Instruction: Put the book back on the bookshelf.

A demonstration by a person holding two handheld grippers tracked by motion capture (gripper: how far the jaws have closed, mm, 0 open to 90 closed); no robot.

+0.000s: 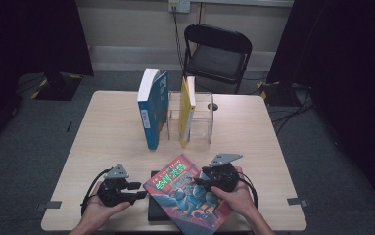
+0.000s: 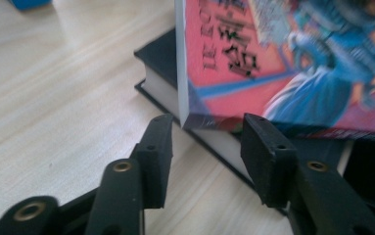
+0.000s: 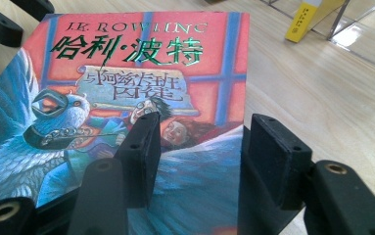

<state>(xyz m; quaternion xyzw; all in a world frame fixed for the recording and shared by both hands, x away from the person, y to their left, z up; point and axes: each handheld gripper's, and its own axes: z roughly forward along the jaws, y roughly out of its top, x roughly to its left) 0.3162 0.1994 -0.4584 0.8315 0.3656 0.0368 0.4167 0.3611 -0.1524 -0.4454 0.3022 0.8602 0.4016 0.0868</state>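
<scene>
A colourful paperback (image 1: 187, 196) with a red and blue cover lies tilted on a black book (image 1: 155, 214) near the table's front edge. My left gripper (image 1: 138, 191) sits on the table at its left side. In the left gripper view the paperback's corner (image 2: 185, 115) lies between the tips of my left gripper (image 2: 207, 125), and the pads stand apart from it. My right gripper (image 1: 198, 182) reaches in over the right side. There one jaw of my right gripper (image 3: 199, 127) hovers over the cover (image 3: 126, 73) and the other stands beside the book's edge, not clamped.
A blue book (image 1: 152, 110) stands upright mid-table. A yellow book (image 1: 187, 112) leans in a clear stand (image 1: 203, 120) beside it. A black folding chair (image 1: 217, 51) is behind the wooden table (image 1: 102, 142). Bare tabletop lies left and right of the books.
</scene>
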